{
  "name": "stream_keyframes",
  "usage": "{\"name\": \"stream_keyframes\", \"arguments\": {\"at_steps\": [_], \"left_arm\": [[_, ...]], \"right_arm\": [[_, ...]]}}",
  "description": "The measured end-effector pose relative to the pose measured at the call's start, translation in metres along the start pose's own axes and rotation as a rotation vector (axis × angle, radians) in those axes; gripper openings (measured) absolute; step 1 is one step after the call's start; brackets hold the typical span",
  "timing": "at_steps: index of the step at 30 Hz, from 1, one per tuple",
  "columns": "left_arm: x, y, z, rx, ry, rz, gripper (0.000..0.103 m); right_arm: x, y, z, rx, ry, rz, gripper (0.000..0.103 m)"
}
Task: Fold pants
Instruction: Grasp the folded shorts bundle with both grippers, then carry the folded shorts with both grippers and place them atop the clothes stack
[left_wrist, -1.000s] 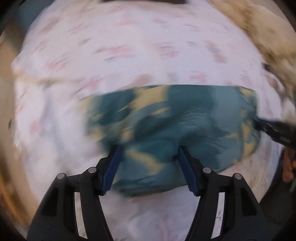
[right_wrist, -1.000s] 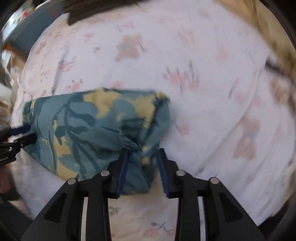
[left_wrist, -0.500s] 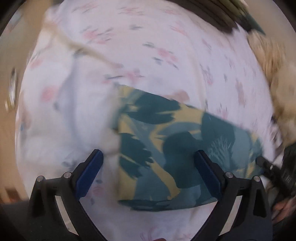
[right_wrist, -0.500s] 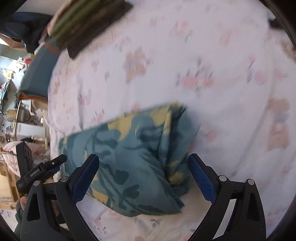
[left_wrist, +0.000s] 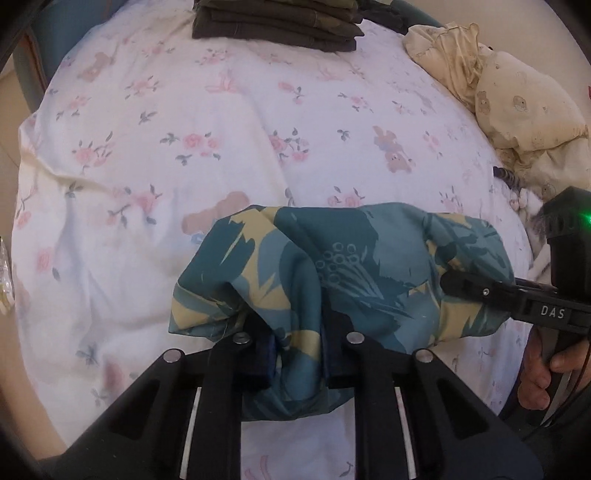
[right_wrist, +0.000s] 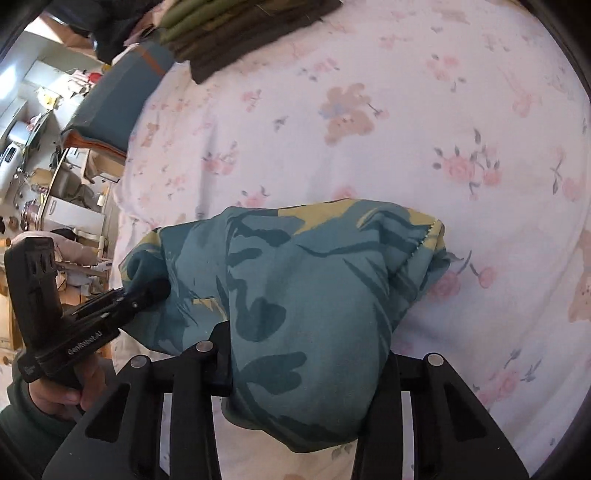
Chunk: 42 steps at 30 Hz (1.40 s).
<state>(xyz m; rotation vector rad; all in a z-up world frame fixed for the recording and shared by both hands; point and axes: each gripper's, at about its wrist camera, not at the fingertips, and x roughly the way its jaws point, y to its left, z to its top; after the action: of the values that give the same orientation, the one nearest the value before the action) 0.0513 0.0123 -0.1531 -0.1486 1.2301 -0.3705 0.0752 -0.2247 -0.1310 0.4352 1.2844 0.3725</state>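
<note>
The pants (left_wrist: 332, 280) — teal with a yellow leaf print — sit bunched in a folded bundle on the floral sheet (left_wrist: 155, 155), near its front edge. The left gripper (left_wrist: 297, 354) is clamped on the bundle's near left part, cloth pinched between its fingers. The right gripper (right_wrist: 306, 365) grips the bundle's right end; cloth drapes over its jaws. Beyond the pants, at the sheet's far edge, lies a dark folded stack (left_wrist: 273, 22); a cream blanket (left_wrist: 509, 96) lies at the sheet's right.

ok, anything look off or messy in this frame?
The pants are a bunched, puffy bundle held by both the left hand-held gripper and right hand-held gripper, not a flat fold. The floral bedsheet is wrinkled. Nothing is damaged.
</note>
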Motion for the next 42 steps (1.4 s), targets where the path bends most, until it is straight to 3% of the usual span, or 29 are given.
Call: {"name": "stream_keyframes", "arguments": {"at_steps": [3,8,14,18,22,27,30,32,35,37,38,39,40,42], "left_arm": [[-0.012,0.003,0.008,-0.035,-0.041,-0.022,0.013],[-0.058,0.002,0.029,-0.061,-0.159,-0.04,0.012],[-0.104,-0.007,0.108,0.066,-0.219,-0.029,0.012],[-0.124,-0.003,0.179,0.085,-0.281,-0.044,0.012],[-0.125,-0.006,0.243,0.139,-0.344,0.028,0.012],[-0.105,-0.013,0.337,0.308,-0.434,0.196,0.012],[-0.097,-0.004,0.39,0.3,-0.495,0.235,0.012],[-0.086,0.005,0.422,0.28,-0.488,0.261,0.012],[-0.053,0.016,0.452,0.287,-0.43,0.345,0.013],[-0.022,0.033,0.463,0.246,-0.348,0.385,0.018],[-0.011,0.042,0.464,0.218,-0.323,0.396,0.022],[-0.003,0.05,0.464,0.193,-0.311,0.419,0.032],[-0.001,0.058,0.463,0.166,-0.329,0.438,0.041],[-0.004,0.072,0.46,0.136,-0.386,0.473,0.082]], "right_arm": [[-0.003,0.003,0.005,-0.023,-0.02,-0.002,0.037],[-0.037,0.017,0.017,-0.052,-0.126,0.06,0.037],[-0.078,0.053,0.07,-0.129,-0.228,0.115,0.037],[-0.102,0.076,0.134,-0.193,-0.309,0.115,0.037],[-0.11,0.094,0.218,-0.269,-0.342,0.094,0.037],[-0.1,0.115,0.318,-0.378,-0.387,0.005,0.037],[-0.089,0.119,0.389,-0.365,-0.401,0.008,0.037],[-0.077,0.11,0.43,-0.284,-0.374,0.099,0.038],[-0.048,0.109,0.476,-0.261,-0.343,0.07,0.039],[-0.021,0.109,0.495,-0.262,-0.3,0.018,0.044],[-0.007,0.108,0.499,-0.281,-0.285,-0.025,0.056],[0.001,0.106,0.501,-0.299,-0.277,-0.061,0.067],[0.009,0.102,0.501,-0.315,-0.273,-0.085,0.068],[0.009,0.09,0.494,-0.319,-0.332,-0.096,0.074]]}}
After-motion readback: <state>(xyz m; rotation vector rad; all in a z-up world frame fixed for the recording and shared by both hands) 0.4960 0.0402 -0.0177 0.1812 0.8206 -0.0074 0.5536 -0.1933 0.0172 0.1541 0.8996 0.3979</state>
